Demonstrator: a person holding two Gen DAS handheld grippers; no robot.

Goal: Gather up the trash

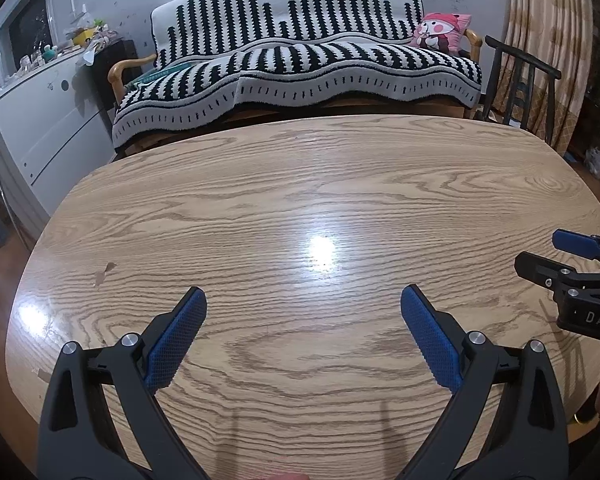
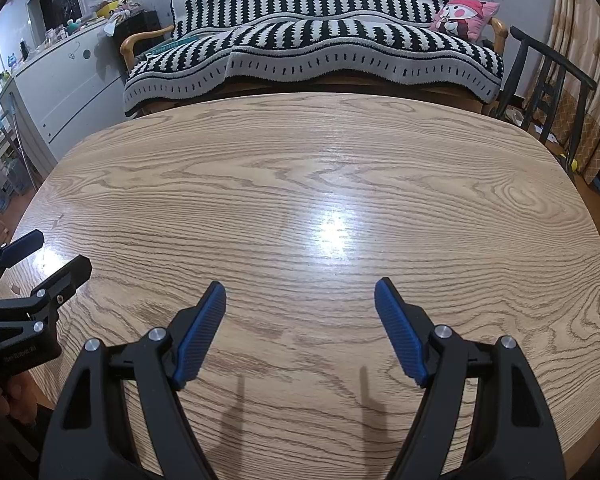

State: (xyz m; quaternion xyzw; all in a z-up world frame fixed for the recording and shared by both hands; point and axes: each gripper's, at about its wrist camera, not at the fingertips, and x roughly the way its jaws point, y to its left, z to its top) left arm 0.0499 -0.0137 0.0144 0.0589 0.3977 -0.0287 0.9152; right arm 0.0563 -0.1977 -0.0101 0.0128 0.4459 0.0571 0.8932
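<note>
Both grippers hover over a light oak-grain table point(image 1: 300, 184) that shows no trash on its top in either view. My left gripper point(image 1: 303, 300) stands open above the near part of the table, with nothing between its blue pads point(image 1: 180, 336). My right gripper point(image 2: 300, 292) is open too, its blue pads point(image 2: 400, 332) wide apart over bare wood. The right gripper point(image 1: 540, 252) also shows at the right edge of the left wrist view. At the left edge of the right wrist view the left gripper point(image 2: 60, 254) appears.
Behind the table stands a wooden sofa under a black-and-white striped blanket point(image 1: 300, 60) with a pink cushion point(image 1: 440, 30). A white cabinet point(image 1: 48, 120) cluttered on top is at the left. A dark wooden chair point(image 1: 520, 80) and a curtain point(image 1: 548, 40) are at the right.
</note>
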